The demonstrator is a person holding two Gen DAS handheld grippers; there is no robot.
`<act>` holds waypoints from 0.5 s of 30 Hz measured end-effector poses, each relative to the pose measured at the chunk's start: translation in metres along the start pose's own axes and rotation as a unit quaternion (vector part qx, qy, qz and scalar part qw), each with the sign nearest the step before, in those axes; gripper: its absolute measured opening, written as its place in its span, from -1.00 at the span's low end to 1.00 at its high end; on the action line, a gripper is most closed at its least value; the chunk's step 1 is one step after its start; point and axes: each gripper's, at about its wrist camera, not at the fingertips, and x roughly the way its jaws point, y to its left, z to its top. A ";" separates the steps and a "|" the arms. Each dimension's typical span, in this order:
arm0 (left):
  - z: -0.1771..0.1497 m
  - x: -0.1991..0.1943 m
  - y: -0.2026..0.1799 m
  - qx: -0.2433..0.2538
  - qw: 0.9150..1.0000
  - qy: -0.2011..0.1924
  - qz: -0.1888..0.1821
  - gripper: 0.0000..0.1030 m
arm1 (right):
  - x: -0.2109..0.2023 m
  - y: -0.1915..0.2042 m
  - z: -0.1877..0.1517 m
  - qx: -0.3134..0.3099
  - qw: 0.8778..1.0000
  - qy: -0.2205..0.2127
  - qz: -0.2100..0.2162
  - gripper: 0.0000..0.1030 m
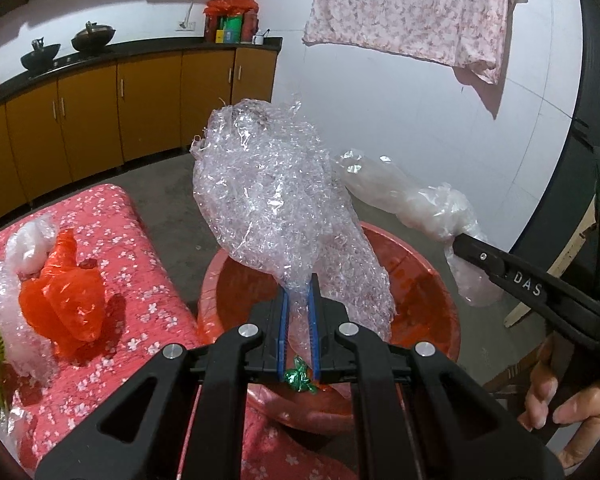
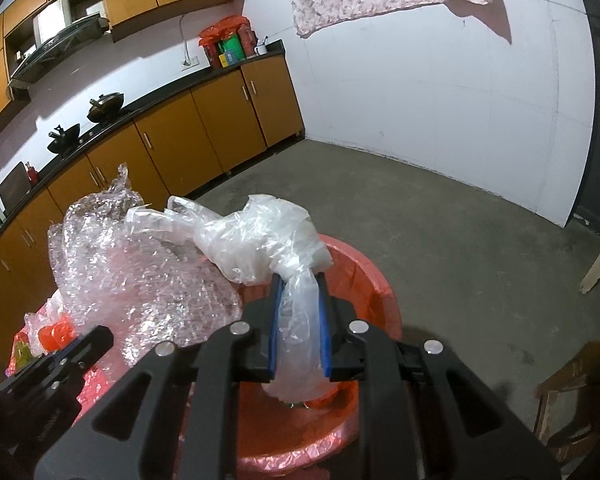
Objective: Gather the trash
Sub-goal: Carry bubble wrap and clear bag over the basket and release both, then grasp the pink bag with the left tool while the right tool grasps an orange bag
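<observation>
My left gripper (image 1: 299, 286) is shut on a crumpled sheet of clear bubble wrap (image 1: 276, 200), held over the red basin (image 1: 428, 280). A green foil wrapper (image 1: 299, 378) lies in the basin below the jaws. My right gripper (image 2: 299, 280) is shut on a knotted clear plastic bag (image 2: 260, 236), also above the red basin (image 2: 380, 292). In the left wrist view the right gripper (image 1: 458, 244) comes in from the right with the plastic bag (image 1: 412, 204). The bubble wrap (image 2: 140, 276) shows to the left in the right wrist view.
A table with a pink flowered cloth (image 1: 140, 272) holds an orange plastic bag (image 1: 66, 300), a white bag (image 1: 30, 246) and more bubble wrap (image 1: 4, 300). Yellow kitchen cabinets (image 1: 140, 108) line the back. A flowered cloth (image 1: 412, 8) hangs overhead. A wooden chair (image 2: 580, 392) stands right.
</observation>
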 end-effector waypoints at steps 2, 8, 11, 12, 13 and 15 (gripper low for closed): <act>0.001 0.003 -0.001 -0.001 1.000 0.002 -0.001 -0.83 | 0.003 -0.003 -0.001 0.002 1.000 0.003 0.009 -0.60; 0.000 0.009 0.008 -0.024 1.000 0.012 -0.002 -0.49 | 0.008 -0.007 -0.006 0.011 1.000 0.010 0.024 -0.32; -0.001 0.007 0.011 -0.030 1.000 0.010 0.004 -0.25 | 0.005 -0.007 -0.009 0.006 1.000 0.007 0.023 -0.14; -0.002 0.005 0.013 -0.032 0.999 0.008 0.006 -0.22 | 0.002 -0.007 -0.010 0.004 1.000 0.003 0.019 0.03; -0.002 0.002 0.014 -0.034 0.999 0.005 0.009 -0.11 | 0.000 -0.006 -0.010 0.002 1.000 -0.001 0.016 0.24; -0.002 -0.002 0.018 -0.039 0.999 -0.002 0.015 0.12 | -0.006 -0.005 -0.010 -0.002 1.000 -0.017 0.009 0.56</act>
